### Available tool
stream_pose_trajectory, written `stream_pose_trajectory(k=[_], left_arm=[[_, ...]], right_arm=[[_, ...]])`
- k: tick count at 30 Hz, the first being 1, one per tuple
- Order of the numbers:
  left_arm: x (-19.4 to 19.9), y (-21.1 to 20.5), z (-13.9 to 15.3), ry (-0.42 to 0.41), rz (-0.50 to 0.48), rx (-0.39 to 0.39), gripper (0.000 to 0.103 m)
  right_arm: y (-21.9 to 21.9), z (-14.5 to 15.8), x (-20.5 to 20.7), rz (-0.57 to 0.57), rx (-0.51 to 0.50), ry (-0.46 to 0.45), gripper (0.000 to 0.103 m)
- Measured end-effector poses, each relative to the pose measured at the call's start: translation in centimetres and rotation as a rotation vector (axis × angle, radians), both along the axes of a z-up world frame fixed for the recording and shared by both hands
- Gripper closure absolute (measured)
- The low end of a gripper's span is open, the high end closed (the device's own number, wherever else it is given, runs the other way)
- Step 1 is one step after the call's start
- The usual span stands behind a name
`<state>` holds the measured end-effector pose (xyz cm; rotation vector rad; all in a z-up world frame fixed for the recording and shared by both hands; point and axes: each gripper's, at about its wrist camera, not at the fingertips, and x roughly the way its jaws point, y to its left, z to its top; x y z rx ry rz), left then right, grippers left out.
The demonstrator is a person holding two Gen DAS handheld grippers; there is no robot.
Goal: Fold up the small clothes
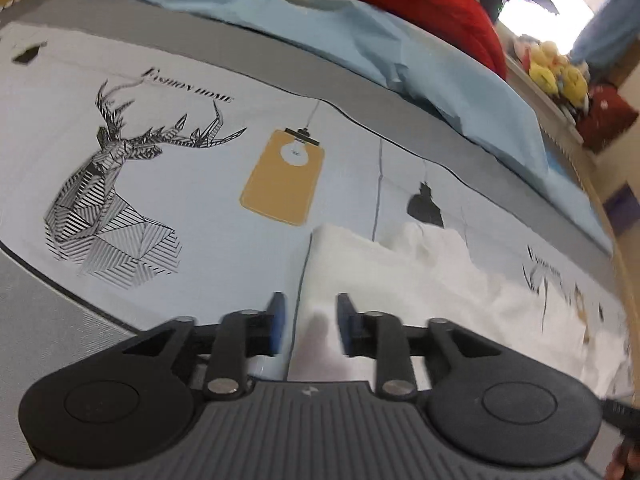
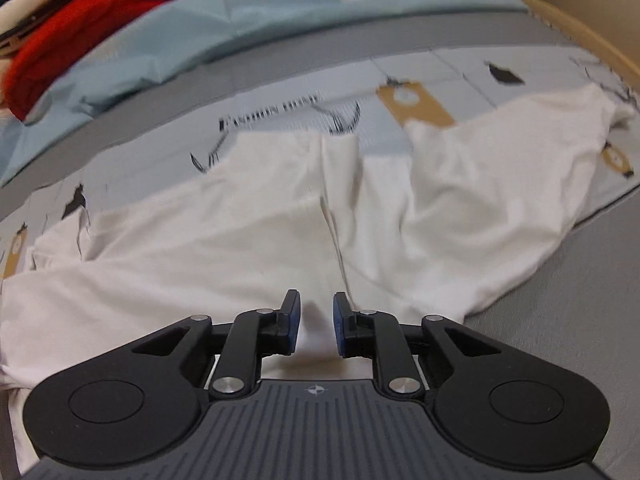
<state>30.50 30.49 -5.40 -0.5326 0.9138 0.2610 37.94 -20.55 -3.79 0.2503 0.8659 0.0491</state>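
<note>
A white garment (image 2: 248, 224) lies spread and wrinkled on a light blue printed bed sheet (image 2: 448, 68). In the right wrist view my right gripper (image 2: 316, 322) is open, its blue-padded fingers low over the garment's near edge with white cloth showing between them. In the left wrist view my left gripper (image 1: 308, 322) is open over the garment's left edge (image 1: 400, 264), which runs to the right across the sheet (image 1: 200, 184). Nothing is held in either gripper.
A light blue cloth (image 1: 360, 36) and a red garment (image 1: 420, 4) lie at the back of the bed; both show in the right wrist view too, the blue cloth (image 2: 200, 28) and the red garment (image 2: 92, 24). Yellow plush toys (image 1: 556, 72) sit on a shelf at far right.
</note>
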Motion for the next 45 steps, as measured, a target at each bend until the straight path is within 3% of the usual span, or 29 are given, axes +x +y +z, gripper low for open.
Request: stream_pose_trajectory(k=[3, 5, 6, 7, 8, 10, 11, 12, 14, 16, 18, 21, 24, 25, 30, 32, 35, 37, 38, 40, 41, 42, 45], left_arm=[[0.8, 0.5, -1.6, -0.005, 0.023, -0.059, 0.063], [1.6, 0.4, -2.9, 0.007, 0.009, -0.09, 0.065], [2.0, 0.3, -3.5, 0.016, -0.009, -0.103, 0.071], [2.2, 0.1, -3.5, 0.008, -0.028, -0.093, 0.098], [2.2, 0.1, -3.0, -0.017, -0.036, -0.066, 0.099], [1.8, 0.2, -0.9, -0.125, -0.019, 0.021, 0.099], [1.7, 0.1, 0.0, -0.138, -0.02, 0.073, 0.098], [1.9, -0.2, 0.2, -0.116, -0.021, 0.117, 0.098], [2.3, -0.6, -0.5, 0.005, -0.026, 0.186, 0.094], [2.2, -0.8, -0.5, 0.061, -0.024, 0.184, 0.094], [1.1, -1.3, 1.2, 0.001, -0.008, 0.173, 0.094], [0.3, -2.5, 1.8, -0.007, -0.111, 0.109, 0.093], [0.5, -3.8, -1.6, 0.221, -0.205, 0.172, 0.092], [0.1, -3.6, -2.2, 0.235, -0.203, 0.173, 0.092], [-1.5, -1.5, 0.8, 0.129, -0.105, 0.096, 0.086], [-1.7, -1.0, 0.5, 0.13, -0.078, 0.068, 0.075], [-1.1, -1.0, -1.1, 0.192, -0.098, 0.006, 0.068], [-0.9, -1.6, -2.0, 0.242, -0.138, 0.045, 0.068], [-0.8, -1.7, -1.9, 0.232, -0.151, 0.068, 0.078], [-0.7, -2.0, -1.4, 0.19, -0.159, 0.09, 0.09], [-0.7, -2.3, -0.5, 0.162, -0.16, 0.131, 0.091], [-0.7, -2.6, 0.0, 0.134, -0.166, 0.167, 0.091], [-0.9, -3.6, 1.4, 0.08, -0.189, 0.211, 0.091]], right_arm=[[-0.3, -0.2, 0.4, -0.017, 0.017, 0.003, 0.083], [-0.8, -0.2, 0.8, -0.034, 0.02, 0.012, 0.083], [-0.9, 0.0, 0.4, -0.039, 0.022, 0.01, 0.083], [-0.9, 0.0, 0.3, -0.044, 0.026, 0.008, 0.083], [-1.0, 0.1, 0.3, -0.046, 0.032, 0.006, 0.083], [-1.1, 0.1, 0.2, -0.045, 0.046, -0.003, 0.083], [-1.1, 0.3, 0.2, -0.043, 0.051, -0.013, 0.083], [-1.1, 0.3, 0.2, -0.039, 0.052, -0.02, 0.083], [-1.0, 0.5, 0.2, -0.031, 0.05, -0.028, 0.083], [-1.0, 0.4, 0.2, -0.033, 0.043, -0.023, 0.083], [-1.2, 0.2, 0.4, -0.034, 0.045, -0.012, 0.083], [-1.0, 0.0, 0.4, -0.019, 0.048, -0.01, 0.083], [-0.5, -0.2, 0.5, 0.024, 0.063, -0.001, 0.083], [-0.3, -0.4, 0.5, 0.038, 0.062, 0.009, 0.083], [0.3, -2.2, 0.6, 0.05, 0.026, 0.079, 0.079], [0.5, -2.3, 0.6, 0.057, 0.021, 0.076, 0.077], [0.9, -2.2, 0.5, 0.065, 0.01, 0.068, 0.073], [1.1, -2.2, 0.4, 0.071, -0.003, 0.062, 0.073], [1.3, -2.3, 0.4, 0.078, -0.012, 0.057, 0.073], [1.4, -2.2, 0.3, 0.094, -0.023, 0.043, 0.089], [1.5, -2.1, 0.3, 0.098, -0.02, 0.034, 0.1], [1.3, -1.9, 0.3, 0.091, -0.022, 0.021, 0.103], [0.4, -0.2, -0.1, 0.049, 0.02, -0.081, 0.103]])
